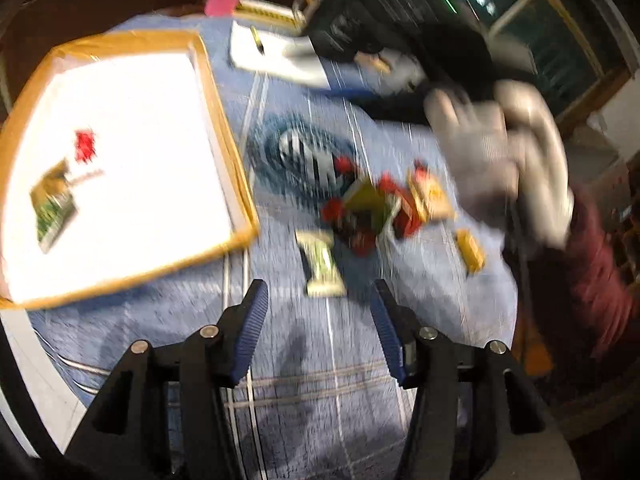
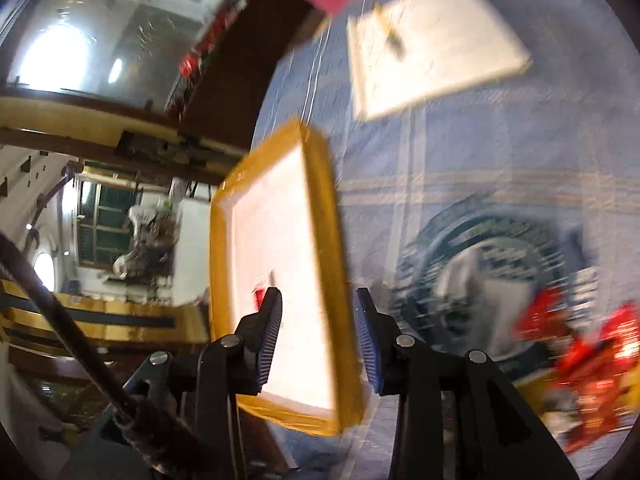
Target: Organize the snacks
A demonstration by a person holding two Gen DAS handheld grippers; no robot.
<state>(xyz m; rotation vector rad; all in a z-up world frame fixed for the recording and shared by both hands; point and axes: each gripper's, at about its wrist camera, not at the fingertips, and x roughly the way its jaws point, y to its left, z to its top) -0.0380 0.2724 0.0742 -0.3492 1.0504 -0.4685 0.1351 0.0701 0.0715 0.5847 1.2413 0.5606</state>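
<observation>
Left gripper (image 1: pixel 318 312) open, empty, near green packet (image 1: pixel 323 266); snack pile (image 1: pixel 384 208) on blue cloth (image 1: pixel 280 360). Right gripper (image 2: pixel 318 340) open over tray (image 2: pixel 320 168) (blurred). Advice: straddle packet squarely, then close.

We saw a white tray (image 1: pixel 120 152) with an orange-yellow rim on a pale blue tablecloth (image 1: pixel 280 360) crossed by white lines, with a dark teal round emblem. The snack packets (image 1: pixel 372 208) were red, green and yellow. The gripper pads (image 1: pixel 256 320) were blue and ribbed.

Snack pile (image 1: pixel 372 208) blurred, labels unreadable.
</observation>
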